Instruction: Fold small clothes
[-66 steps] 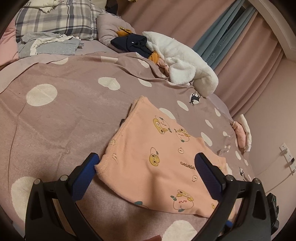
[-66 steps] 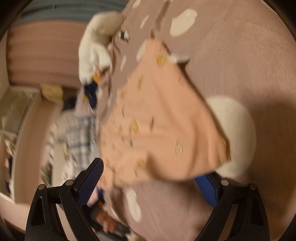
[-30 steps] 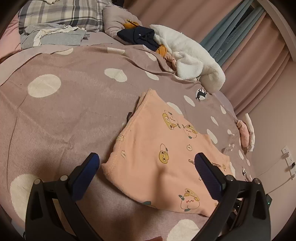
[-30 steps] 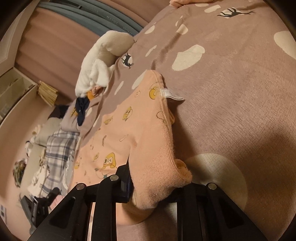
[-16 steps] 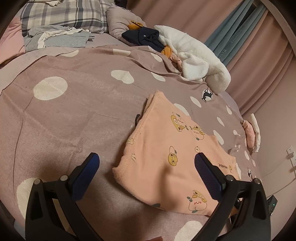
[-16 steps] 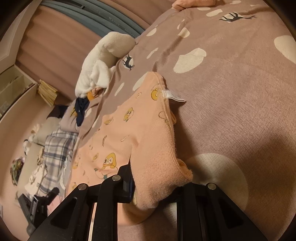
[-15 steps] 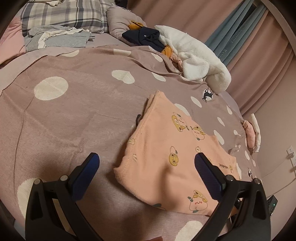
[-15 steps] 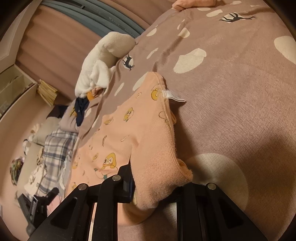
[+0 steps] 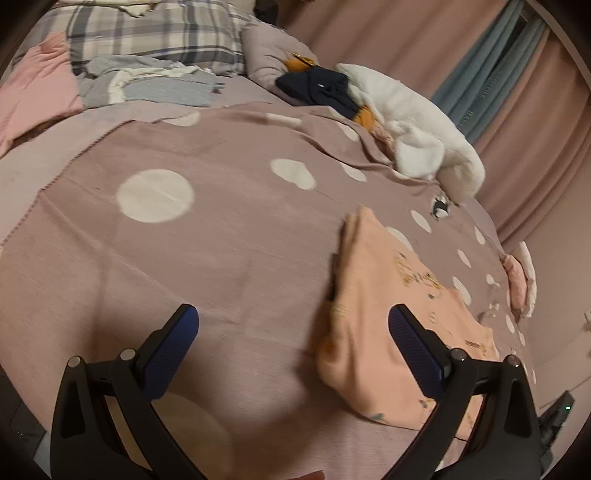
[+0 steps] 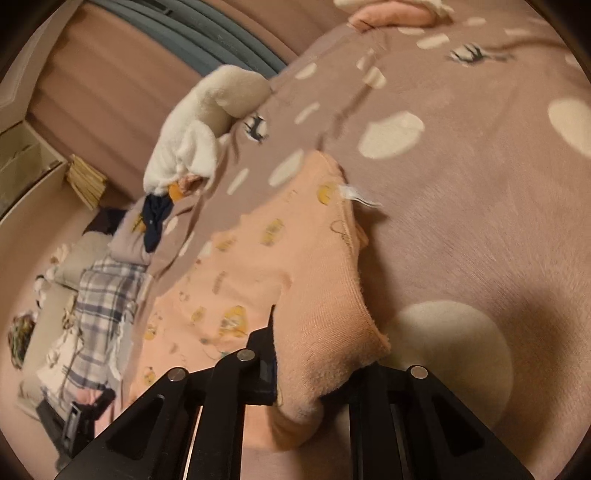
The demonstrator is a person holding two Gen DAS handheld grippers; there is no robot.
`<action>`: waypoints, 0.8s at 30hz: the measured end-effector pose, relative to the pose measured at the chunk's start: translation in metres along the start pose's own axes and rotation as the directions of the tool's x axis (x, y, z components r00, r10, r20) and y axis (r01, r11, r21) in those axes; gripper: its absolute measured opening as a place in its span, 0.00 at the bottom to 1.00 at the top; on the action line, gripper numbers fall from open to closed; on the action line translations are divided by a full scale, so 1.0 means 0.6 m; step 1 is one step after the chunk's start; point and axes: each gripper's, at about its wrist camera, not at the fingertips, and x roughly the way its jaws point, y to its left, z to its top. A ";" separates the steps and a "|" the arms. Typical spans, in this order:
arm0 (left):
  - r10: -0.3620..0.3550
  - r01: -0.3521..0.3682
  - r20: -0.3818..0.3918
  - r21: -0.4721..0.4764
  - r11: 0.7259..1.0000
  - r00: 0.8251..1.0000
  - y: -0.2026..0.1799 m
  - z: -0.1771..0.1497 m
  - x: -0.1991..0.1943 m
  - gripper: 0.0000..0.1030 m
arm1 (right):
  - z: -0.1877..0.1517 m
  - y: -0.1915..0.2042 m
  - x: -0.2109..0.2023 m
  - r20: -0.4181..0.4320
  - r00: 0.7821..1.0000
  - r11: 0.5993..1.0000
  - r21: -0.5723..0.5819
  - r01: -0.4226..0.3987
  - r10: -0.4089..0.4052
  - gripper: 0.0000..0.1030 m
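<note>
A small peach garment printed with yellow cartoon figures lies on the mauve polka-dot blanket. My left gripper is open and empty above the blanket, with the garment's near left edge under its right finger. My right gripper is shut on a bunched corner of the peach garment, which shows a white label at its far edge. The rest of the garment trails away to the left in the right wrist view.
A white plush toy and dark clothes lie at the far side of the bed. A plaid pillow and folded grey and pink clothes lie at the head. Pink curtains hang behind.
My right gripper closed on the garment's corner and holds it. The garment has slid right in the left wrist view as the left gripper moved left, still open.
</note>
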 end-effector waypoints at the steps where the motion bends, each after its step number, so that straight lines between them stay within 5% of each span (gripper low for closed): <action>1: 0.009 -0.009 0.004 -0.006 1.000 1.000 0.009 0.004 -0.002 1.00 | 0.003 0.007 -0.003 0.014 1.000 1.000 -0.007 -0.009 0.009 0.16; 15: 0.004 -0.001 0.024 -0.133 0.991 1.000 0.072 0.041 -0.023 1.00 | 0.020 0.162 0.005 0.048 0.995 0.968 -0.239 -0.078 0.092 0.14; 20: 0.076 -0.072 0.055 -0.063 0.995 0.996 0.064 0.037 -0.026 1.00 | -0.018 0.261 0.054 -0.075 0.985 0.913 -0.370 -0.171 0.154 0.14; 24: 0.080 -0.076 0.032 -0.103 0.992 0.996 0.085 0.041 -0.014 1.00 | -0.114 0.330 0.114 -0.253 0.960 0.806 -0.539 -0.245 0.122 0.14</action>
